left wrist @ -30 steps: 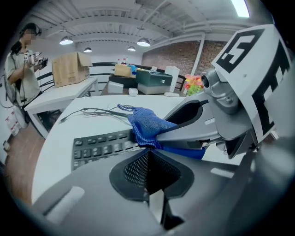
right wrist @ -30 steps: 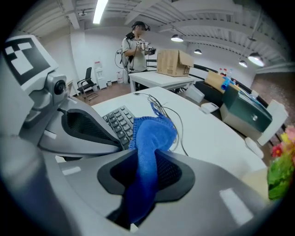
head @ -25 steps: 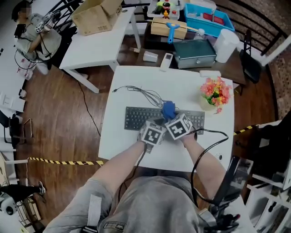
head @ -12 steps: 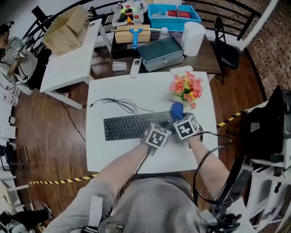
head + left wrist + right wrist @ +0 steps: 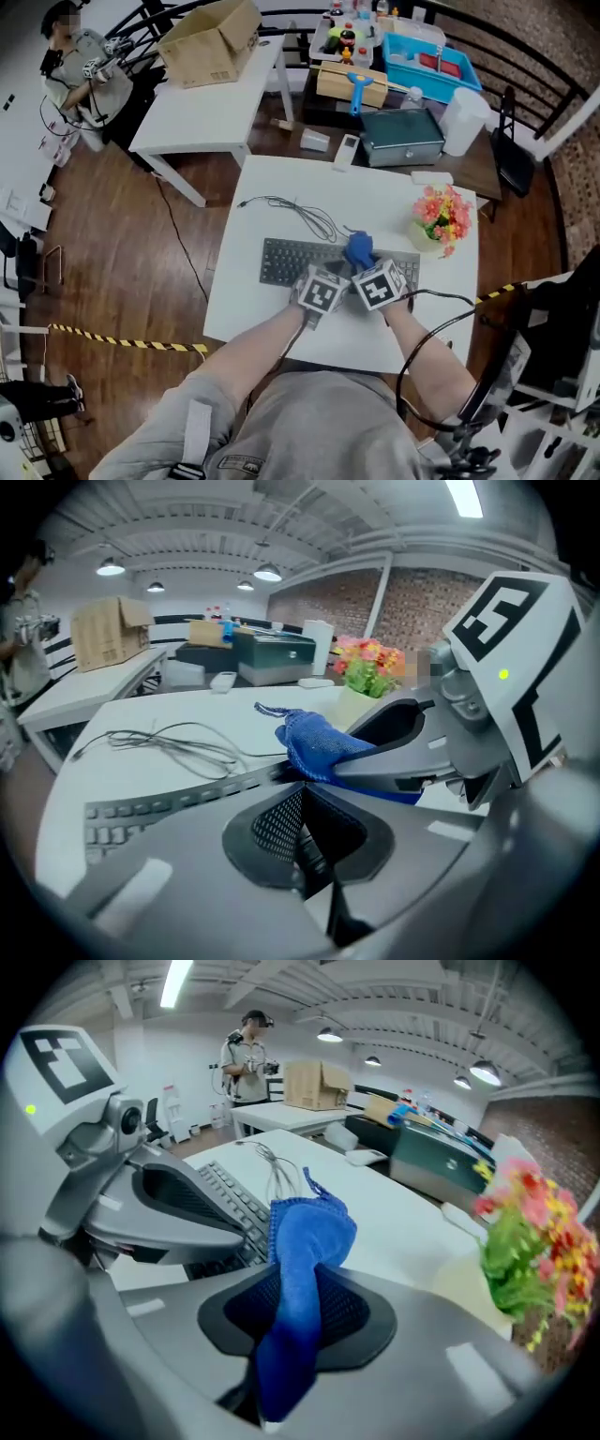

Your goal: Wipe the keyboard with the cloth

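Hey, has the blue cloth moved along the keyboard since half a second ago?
Yes: the cloth slid left along the keyboard, from near its right end back toward its middle.

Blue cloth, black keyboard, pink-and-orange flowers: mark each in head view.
blue cloth (image 5: 356,247): head view, middle of bunched fabric.
black keyboard (image 5: 282,261): head view, bare keys at its left end.
pink-and-orange flowers (image 5: 441,207): head view, centre of the blooms.
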Demonstrator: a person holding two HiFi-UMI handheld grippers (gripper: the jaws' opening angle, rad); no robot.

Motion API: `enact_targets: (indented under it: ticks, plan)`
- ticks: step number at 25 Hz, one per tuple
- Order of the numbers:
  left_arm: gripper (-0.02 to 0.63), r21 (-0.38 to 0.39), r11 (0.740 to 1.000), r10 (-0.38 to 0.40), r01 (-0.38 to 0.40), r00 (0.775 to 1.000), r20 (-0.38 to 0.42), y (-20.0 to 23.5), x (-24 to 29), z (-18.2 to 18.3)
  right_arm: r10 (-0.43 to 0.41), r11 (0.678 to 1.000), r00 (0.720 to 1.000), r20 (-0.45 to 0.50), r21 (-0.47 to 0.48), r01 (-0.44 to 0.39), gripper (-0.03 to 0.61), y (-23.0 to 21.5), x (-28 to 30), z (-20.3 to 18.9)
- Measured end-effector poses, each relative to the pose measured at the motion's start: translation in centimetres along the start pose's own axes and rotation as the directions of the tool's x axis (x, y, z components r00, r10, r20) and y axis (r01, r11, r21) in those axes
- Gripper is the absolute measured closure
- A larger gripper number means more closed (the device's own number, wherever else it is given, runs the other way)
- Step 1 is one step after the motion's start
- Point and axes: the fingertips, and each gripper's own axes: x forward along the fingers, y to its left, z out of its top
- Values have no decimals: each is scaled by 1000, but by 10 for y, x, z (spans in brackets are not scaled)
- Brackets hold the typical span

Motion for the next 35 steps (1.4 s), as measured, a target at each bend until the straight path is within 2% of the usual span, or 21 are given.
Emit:
enact_targets:
  ticks: [4,9,12,15,20,24,30,35]
  plan:
    - [620,-81,990,121,-119,992,17,73,-46,-26,106,991,994,25,-80,-103,468,72,29,56]
    - [620,-193,950,256,-247,966,22,154,-105,-63,206,967,977,61,-167,-194,468,156,50,116]
    - [620,-233,928,301,-292,954,1,182,-126,-84,239,954,970,52,-198,-225,468,188,64,133]
    - [620,-239,923,310,-303,951,-9,190,-132,-90,243,950,969,31,-208,-232,468,197,72,134]
    - [620,-221,937,273,-269,962,-10,181,-121,-90,229,957,973,31,-188,-219,468,190,73,129]
    - [620,-183,958,223,-219,975,1,160,-104,-76,196,971,980,40,-145,-189,468,164,64,113]
    - [620,-95,990,108,-107,994,2,95,-62,-41,114,993,993,26,-42,-112,468,97,35,64]
    - [620,-7,1000,-4,4,1000,-4,27,-19,-17,27,998,1000,2,55,-28,468,33,11,12]
